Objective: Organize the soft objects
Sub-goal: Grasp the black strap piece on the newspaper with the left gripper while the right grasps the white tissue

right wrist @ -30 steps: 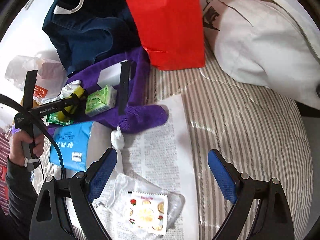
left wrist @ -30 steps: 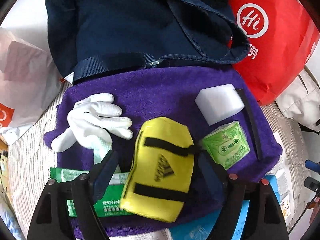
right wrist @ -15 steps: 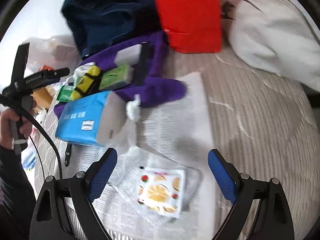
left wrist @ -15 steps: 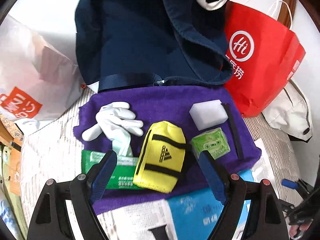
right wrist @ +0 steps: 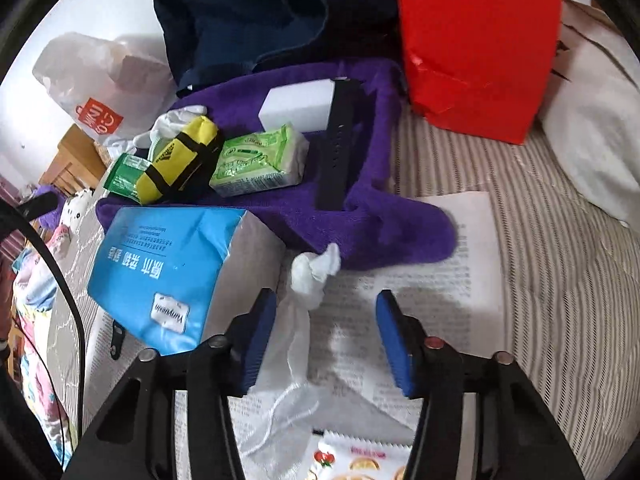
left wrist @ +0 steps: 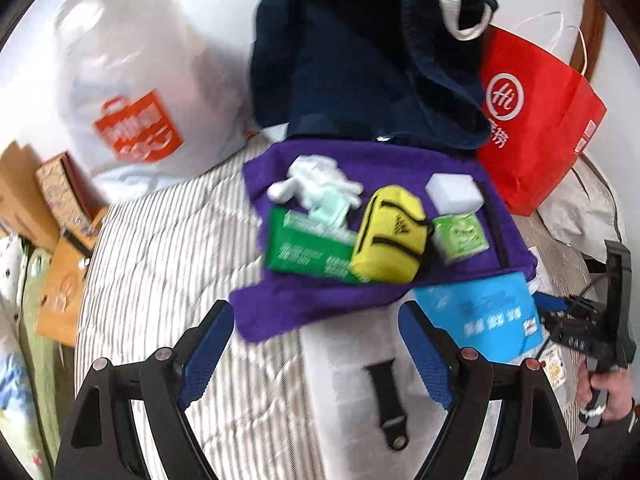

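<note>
With jaws closing around the thin white mesh bag [right wrist: 298,344], the right gripper [right wrist: 324,336] should pinch its knotted top [right wrist: 314,270] at 12 o'clock, while the left gripper [left wrist: 316,344] waits spread and empty.

Purple towel [right wrist: 380,216]: one
Tissue packs: three, blue [right wrist: 160,276], light green [right wrist: 260,164], dark green [left wrist: 308,248]
Yellow pouch [left wrist: 390,240]: one
White sponge [right wrist: 296,108]: one
Black straps: two [right wrist: 338,140] [left wrist: 386,400]
</note>
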The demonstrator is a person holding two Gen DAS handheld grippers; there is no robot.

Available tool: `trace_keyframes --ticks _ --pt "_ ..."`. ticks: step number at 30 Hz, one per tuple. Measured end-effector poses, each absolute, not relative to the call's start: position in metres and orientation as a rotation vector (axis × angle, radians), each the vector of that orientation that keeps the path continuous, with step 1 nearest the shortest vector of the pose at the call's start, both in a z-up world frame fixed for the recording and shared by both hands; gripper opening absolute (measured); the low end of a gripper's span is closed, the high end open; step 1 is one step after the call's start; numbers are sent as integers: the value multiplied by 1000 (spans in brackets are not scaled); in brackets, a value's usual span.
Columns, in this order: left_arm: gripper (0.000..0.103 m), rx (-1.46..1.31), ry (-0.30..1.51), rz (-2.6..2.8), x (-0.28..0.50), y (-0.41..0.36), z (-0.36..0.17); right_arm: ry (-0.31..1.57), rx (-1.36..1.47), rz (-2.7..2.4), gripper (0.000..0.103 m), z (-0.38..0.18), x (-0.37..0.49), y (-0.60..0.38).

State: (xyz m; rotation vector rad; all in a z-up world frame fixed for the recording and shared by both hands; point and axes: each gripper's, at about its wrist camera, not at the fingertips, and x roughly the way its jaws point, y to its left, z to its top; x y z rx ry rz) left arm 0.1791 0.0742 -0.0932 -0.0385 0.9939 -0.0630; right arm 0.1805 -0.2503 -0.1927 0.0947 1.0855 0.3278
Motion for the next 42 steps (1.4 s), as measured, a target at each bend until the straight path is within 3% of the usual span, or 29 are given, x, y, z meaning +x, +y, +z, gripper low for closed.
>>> trace_keyframes --ticks 4,7,8,37,40,42 --pt "84 -71 1012 -39 165 90 -102 1098 87 351 40 -202 192 -240" --pt "84 -89 1018 -30 154 99 -106 1075 87 374 19 -203 196 -237" --pt "84 -94 1016 -33 151 100 -107 1074 91 381 18 -204 196 -237" --pt "84 135 1080 -75 124 20 -195 841 260 263 18 -121 136 -267" --pt "79 141 1083 -50 120 32 -193 849 242 271 18 -121 134 -266" --pt "70 139 1078 -61 117 37 -192 863 239 272 18 -125 131 -267"
